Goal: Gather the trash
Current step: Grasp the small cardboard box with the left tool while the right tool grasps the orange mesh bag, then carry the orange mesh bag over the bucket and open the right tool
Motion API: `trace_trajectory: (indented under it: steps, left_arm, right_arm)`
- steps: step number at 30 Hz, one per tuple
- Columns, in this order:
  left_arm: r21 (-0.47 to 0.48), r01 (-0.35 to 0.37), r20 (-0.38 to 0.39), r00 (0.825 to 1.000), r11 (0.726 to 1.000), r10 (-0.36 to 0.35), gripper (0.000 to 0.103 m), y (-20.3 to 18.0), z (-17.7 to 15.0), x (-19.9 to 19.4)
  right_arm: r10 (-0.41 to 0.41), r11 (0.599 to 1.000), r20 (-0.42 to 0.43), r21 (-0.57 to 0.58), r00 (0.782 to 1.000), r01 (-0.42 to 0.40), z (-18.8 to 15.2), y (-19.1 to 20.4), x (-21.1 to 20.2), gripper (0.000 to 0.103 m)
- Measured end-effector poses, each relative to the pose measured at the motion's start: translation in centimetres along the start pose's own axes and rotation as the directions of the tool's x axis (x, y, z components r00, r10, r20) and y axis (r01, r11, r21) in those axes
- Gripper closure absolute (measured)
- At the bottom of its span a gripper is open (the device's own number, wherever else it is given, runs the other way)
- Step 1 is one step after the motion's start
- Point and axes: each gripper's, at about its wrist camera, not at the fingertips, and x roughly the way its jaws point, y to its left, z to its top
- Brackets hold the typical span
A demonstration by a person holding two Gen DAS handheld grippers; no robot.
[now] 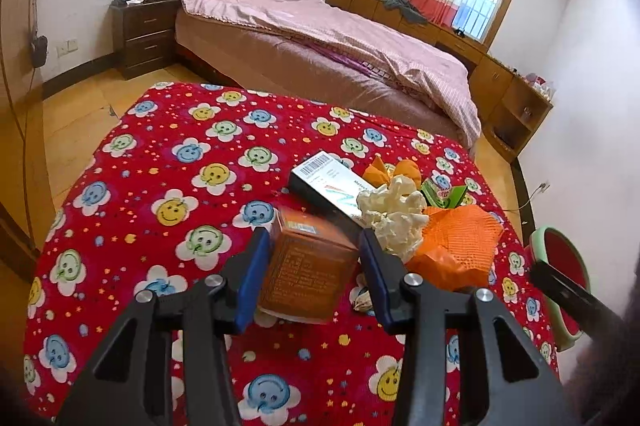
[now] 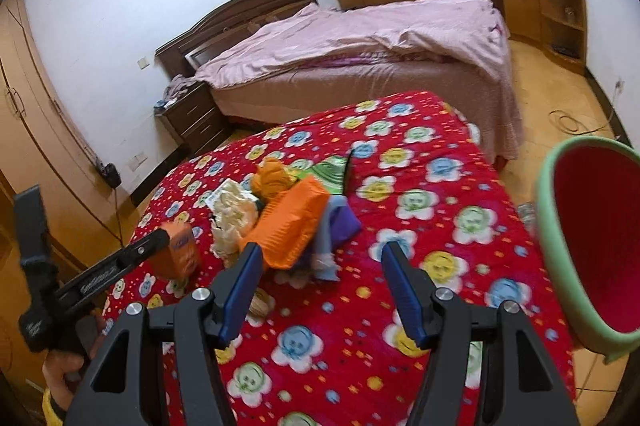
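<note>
My left gripper (image 1: 314, 246) is shut on an orange carton (image 1: 306, 266), held just above the red smiley-flower tablecloth (image 1: 160, 186); the carton also shows in the right wrist view (image 2: 180, 252). Beyond it lies a trash pile: a black-and-white box (image 1: 324, 186), crumpled white paper (image 1: 394, 216), orange mesh packaging (image 1: 456, 246) and a green wrapper (image 1: 442, 192). My right gripper (image 2: 320, 262) is open and empty, over the cloth just right of the orange mesh (image 2: 290, 222) and a purple wrapper (image 2: 340, 226). A green bin with a red inside (image 2: 580, 242) stands at the table's right edge.
A bed with pink covers (image 1: 320, 38) stands behind the table, with a dark nightstand (image 1: 144, 34) to its left and wooden cabinets (image 1: 500, 82) along the window wall. A wardrobe (image 2: 24, 130) is at the left. Cables lie on the wooden floor (image 2: 572, 122).
</note>
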Motion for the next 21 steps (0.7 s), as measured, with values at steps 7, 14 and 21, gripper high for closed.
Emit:
trace_trajectory:
  steps: [7,14,21]
  left_arm:
    - [-0.007,0.02,-0.025,0.999,1.0,-0.02,0.084,0.6,-0.4,-0.1]
    - [-0.032,0.011,-0.075,0.997,0.999,-0.014,0.074,1.4,-1.4,0.7]
    - [0.008,0.017,-0.069,0.997,1.0,-0.017,0.045,0.3,-1.5,0.3]
  right_arm:
    - [0.015,1.0,-0.042,-0.007,0.999,-0.015,2.0,0.6,4.0,0.039]
    - [0.038,0.999,-0.105,-0.007,0.994,-0.039,2.4,0.5,6.5,0.078]
    - [0.062,0.997,-0.031,-0.037,0.998,-0.064,2.3,1.3,4.5,0.094]
